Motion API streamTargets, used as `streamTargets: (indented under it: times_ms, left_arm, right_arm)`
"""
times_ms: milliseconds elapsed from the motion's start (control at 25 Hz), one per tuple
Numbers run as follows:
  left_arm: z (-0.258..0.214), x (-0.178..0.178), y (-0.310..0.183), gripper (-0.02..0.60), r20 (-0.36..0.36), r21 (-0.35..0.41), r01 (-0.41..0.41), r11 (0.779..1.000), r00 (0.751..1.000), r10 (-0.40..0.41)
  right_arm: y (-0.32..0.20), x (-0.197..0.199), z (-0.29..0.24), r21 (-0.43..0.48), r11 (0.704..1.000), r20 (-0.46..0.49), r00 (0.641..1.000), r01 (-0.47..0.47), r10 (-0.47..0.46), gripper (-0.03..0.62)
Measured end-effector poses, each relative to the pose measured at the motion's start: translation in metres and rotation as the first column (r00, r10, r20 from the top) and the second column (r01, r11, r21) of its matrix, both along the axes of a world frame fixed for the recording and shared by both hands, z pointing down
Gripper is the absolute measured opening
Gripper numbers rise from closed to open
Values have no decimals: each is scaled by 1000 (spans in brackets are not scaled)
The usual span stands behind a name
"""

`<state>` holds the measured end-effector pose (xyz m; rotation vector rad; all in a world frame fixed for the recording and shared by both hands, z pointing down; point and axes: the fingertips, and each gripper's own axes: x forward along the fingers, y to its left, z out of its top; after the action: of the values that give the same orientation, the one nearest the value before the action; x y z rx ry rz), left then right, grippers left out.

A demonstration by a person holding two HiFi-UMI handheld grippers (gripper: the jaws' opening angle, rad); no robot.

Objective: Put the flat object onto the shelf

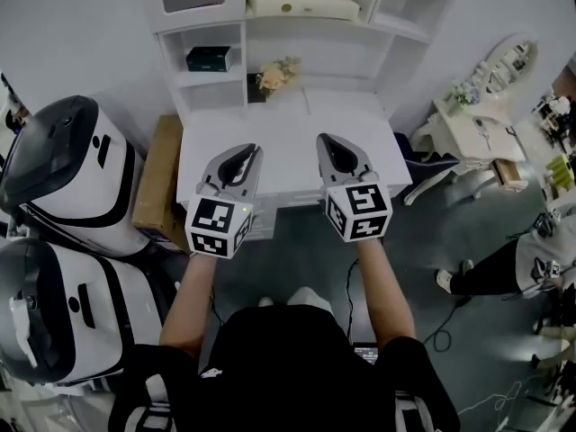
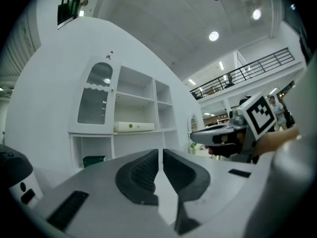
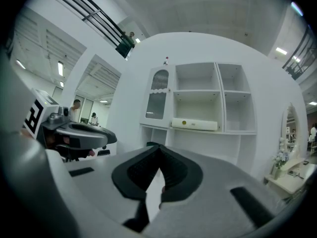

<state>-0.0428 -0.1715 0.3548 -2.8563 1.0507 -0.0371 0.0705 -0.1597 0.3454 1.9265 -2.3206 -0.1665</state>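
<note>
**Flat object lies on shelf as both tongs stay... no: both tongs shut over worktop**

Two white-and-black machines (image 1: 63, 165) fill the left of the head view. Beside them a white shelf unit (image 1: 333, 57) rises at the back of a white worktop (image 1: 288, 124), and a cardboard box (image 1: 157, 178) stands against the worktop's left side. Seen from above, a person holds the left tongs (image 1: 248, 149) and the right tongs (image 1: 324, 139) side by side over the front of the worktop, both pointed toward the shelf unit. Each gripper view shows its dark jaws closed together, with nothing between them. The flat object (image 1: 301, 4), long and cream with a round mark on its front edge, lies lengthwise on the shelf of the wide middle bay, well apart from both tongs. A green box (image 1: 208, 58) sits in a small compartment at lower left, and a bunch of flowers (image 1: 276, 75) stands just to its right, lower down.
</note>
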Motion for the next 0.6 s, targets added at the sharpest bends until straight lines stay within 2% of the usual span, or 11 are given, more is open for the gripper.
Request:
streamTargets:
  times_ms: [600]
  left_arm:
    - [-14, 32, 35, 26, -4, 2, 31, 1000, 1000, -31]
  right_arm:
    - [36, 31, -11, 5, 999, 30, 999, 33, -33, 2]
